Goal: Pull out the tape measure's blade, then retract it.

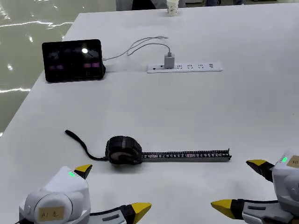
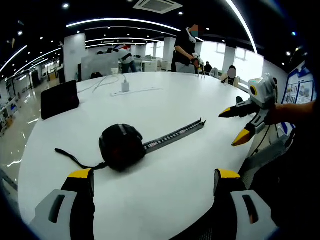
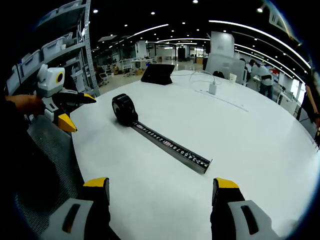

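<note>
left gripper [image 1: 114, 188], right gripper [image 1: 237, 184] agape, tape measure [image 1: 124, 150] beyond both

Head view above; gripper views low, seemingly near tape measure [image 1: 124, 150].

Just ahead of the left gripper [image 1: 115, 187], jaws spread, the tape measure [image 1: 124, 150] blocks the way. Its blade [image 1: 187, 155] stretches across toward the right gripper [image 1: 234, 183], also spread. Beyond lies bare table [image 1: 196, 107], with the tablet [image 1: 72, 60] and power strip [image 1: 184, 67] far ahead.

Bright ceiling strip lights [image 2: 125, 21], glare on the glossy floor [image 1: 23, 28]; head view sharp, fisheye edges bent
</note>
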A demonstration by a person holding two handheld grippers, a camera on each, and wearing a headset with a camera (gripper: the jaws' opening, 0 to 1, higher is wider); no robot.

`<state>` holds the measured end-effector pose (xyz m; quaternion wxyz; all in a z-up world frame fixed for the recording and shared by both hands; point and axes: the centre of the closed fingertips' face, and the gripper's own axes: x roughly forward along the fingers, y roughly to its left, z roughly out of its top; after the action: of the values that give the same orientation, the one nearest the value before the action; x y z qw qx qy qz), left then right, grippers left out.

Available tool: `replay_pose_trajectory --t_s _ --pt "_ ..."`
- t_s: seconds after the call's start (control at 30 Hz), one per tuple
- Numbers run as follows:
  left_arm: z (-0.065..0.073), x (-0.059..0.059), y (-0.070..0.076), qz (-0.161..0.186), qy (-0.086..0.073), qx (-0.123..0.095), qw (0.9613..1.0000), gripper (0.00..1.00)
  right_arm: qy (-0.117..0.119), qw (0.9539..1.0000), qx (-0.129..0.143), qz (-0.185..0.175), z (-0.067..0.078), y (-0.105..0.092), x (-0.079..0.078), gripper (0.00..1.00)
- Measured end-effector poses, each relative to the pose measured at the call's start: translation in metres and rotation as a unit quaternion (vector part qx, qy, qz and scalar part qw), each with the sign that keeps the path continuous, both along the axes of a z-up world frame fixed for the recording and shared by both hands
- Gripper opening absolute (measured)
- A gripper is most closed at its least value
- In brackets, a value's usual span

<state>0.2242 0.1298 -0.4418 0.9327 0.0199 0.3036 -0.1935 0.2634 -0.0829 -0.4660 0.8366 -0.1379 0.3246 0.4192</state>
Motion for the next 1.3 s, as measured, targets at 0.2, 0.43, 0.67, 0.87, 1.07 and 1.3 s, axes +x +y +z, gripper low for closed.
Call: replay_pose_trajectory --t_s 0.2,0.43,0.67,0.87,1.07,1.3 --pt "0.001 -0.004 -0.001 0.027 -0.002 -0.007 0.9996 0.99 -0.007 0.9995 0.008 -0.029 0.007 0.004 -0.004 0.89" --pt "0.004 -0.01 0.003 0.062 -0.003 -0.013 0.998 0.99 0.0 0.9982 0.022 -0.056 0.012 0.01 -0.013 0.93" --pt "0.005 -0.01 0.0 0.061 -0.005 -0.001 0.9981 0.99 -0.012 0.9962 0.026 -0.082 0.021 0.011 -0.013 0.97" --pt "0.007 -0.006 -0.001 0.066 -0.01 0.001 0.9978 0.99 -0.017 0.9943 0.031 -0.1 0.026 0.012 -0.013 0.99" --pt "0.008 -0.005 -0.001 0.071 -0.011 0.008 0.9974 0.99 -0.016 0.9935 0.035 -0.107 0.029 0.017 -0.015 0.99" --pt "0.009 -0.004 0.002 0.075 -0.013 0.012 0.997 0.99 -0.014 0.9935 0.037 -0.107 0.029 0.02 -0.017 0.99"
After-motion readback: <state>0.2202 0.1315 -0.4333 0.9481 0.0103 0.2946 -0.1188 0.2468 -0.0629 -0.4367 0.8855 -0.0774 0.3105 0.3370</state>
